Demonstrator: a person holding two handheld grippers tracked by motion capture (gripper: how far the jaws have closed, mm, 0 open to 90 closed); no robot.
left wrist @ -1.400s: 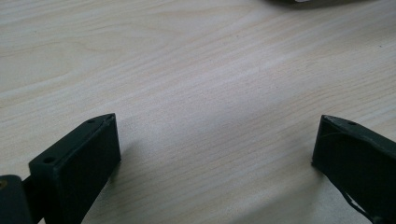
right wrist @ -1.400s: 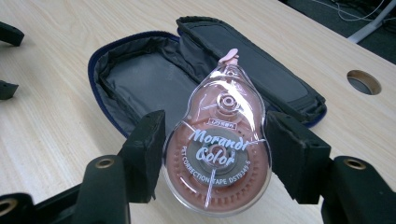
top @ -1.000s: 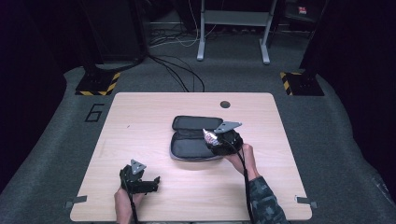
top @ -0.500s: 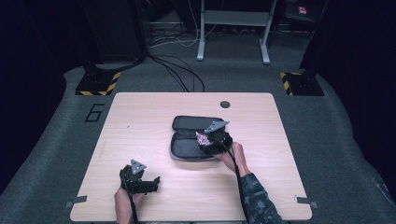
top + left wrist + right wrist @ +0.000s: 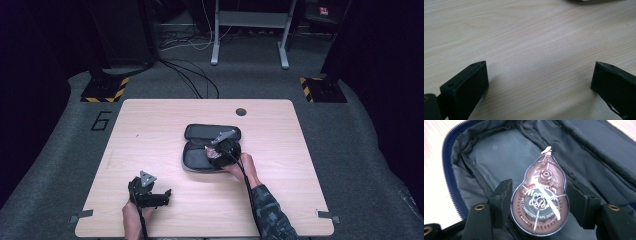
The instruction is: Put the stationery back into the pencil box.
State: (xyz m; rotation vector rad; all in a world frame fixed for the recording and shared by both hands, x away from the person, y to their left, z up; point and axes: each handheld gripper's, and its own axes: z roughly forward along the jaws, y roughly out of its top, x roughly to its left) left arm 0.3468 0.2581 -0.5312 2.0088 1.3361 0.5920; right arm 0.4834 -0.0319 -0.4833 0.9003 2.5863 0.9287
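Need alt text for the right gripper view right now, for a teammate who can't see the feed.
The right gripper is shut on a clear pinkish correction tape dispenser, its tip pointing away from the camera, held over the grey lining of an open pencil case. The case's blue zipper edge curves at left, with pale wooden table beyond.

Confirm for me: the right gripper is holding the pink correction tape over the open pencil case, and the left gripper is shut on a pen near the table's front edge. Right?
Not quite. The left gripper holds no pen: the left gripper view shows its jaws wide apart over bare table. The rest stands: the right gripper is clamped on the pink correction tape over the open pencil case.
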